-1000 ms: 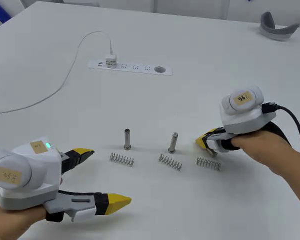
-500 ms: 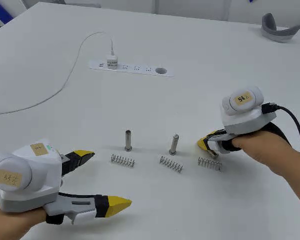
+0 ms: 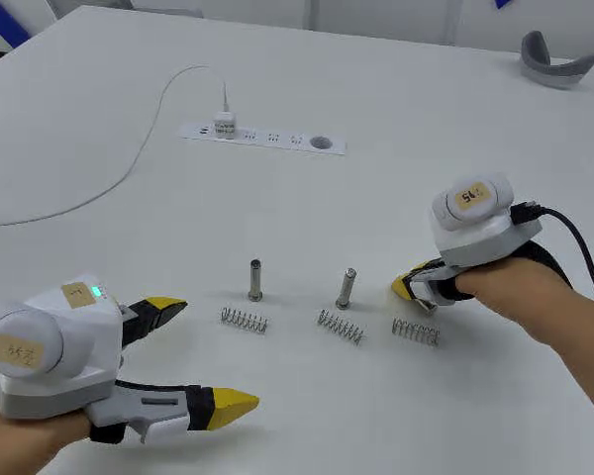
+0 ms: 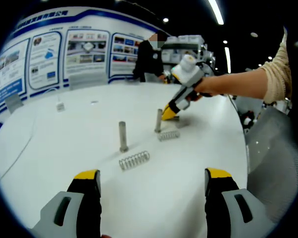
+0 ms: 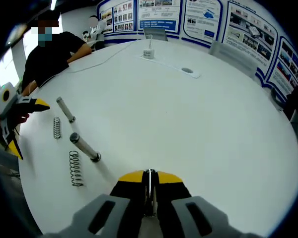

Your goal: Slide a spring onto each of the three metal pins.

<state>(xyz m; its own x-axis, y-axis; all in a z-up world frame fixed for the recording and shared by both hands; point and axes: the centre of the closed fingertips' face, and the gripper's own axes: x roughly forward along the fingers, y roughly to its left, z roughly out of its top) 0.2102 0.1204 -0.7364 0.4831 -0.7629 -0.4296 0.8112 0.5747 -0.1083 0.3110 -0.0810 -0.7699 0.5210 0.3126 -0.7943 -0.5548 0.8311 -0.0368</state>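
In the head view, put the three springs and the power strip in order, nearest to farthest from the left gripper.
1. The left spring, just ahead of the left gripper and its open jaws.
2. The middle spring, at the centre of the row.
3. The right spring, at the row's right end.
4. The power strip, far back, well beyond the row.

- Tan left sticker (image 3: 18, 348) atop left tool (image 3: 210, 353): handwritten digits, too blurred to read.
- Tan right sticker (image 3: 472, 195) atop right tool (image 3: 404, 288): handwritten, apparently "56", second digit uncertain.
- Wall posters (image 4: 44, 54): print too small to read.
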